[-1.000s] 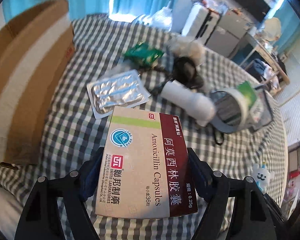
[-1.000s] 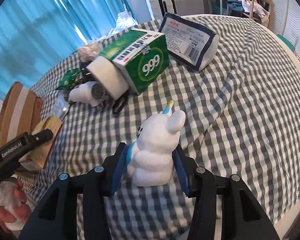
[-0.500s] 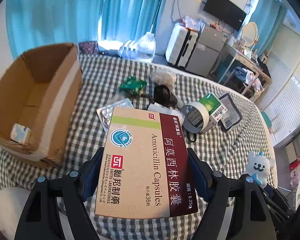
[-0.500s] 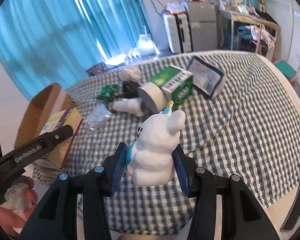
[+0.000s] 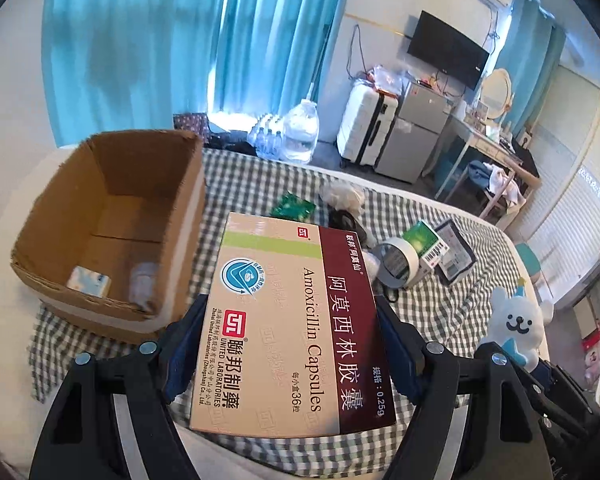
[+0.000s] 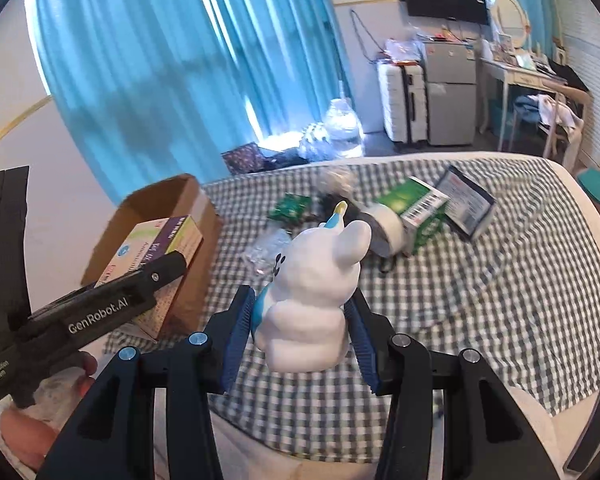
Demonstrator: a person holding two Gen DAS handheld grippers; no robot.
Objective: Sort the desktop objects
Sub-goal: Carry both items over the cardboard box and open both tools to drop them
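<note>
Left wrist: Amoxicillin box clamped between left hand-held gripper fingers.

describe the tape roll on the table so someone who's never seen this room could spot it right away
On the checked tablecloth, right of the cardboard box, a cluster of clutter sits mid-table. The tape roll stands on edge there, against a green box. It is the only ring-shaped thing: a pale band with a dark hollow centre.

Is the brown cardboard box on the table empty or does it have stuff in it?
Not empty. The open brown cardboard box holds a small white-and-blue packet and a clear item.
</note>
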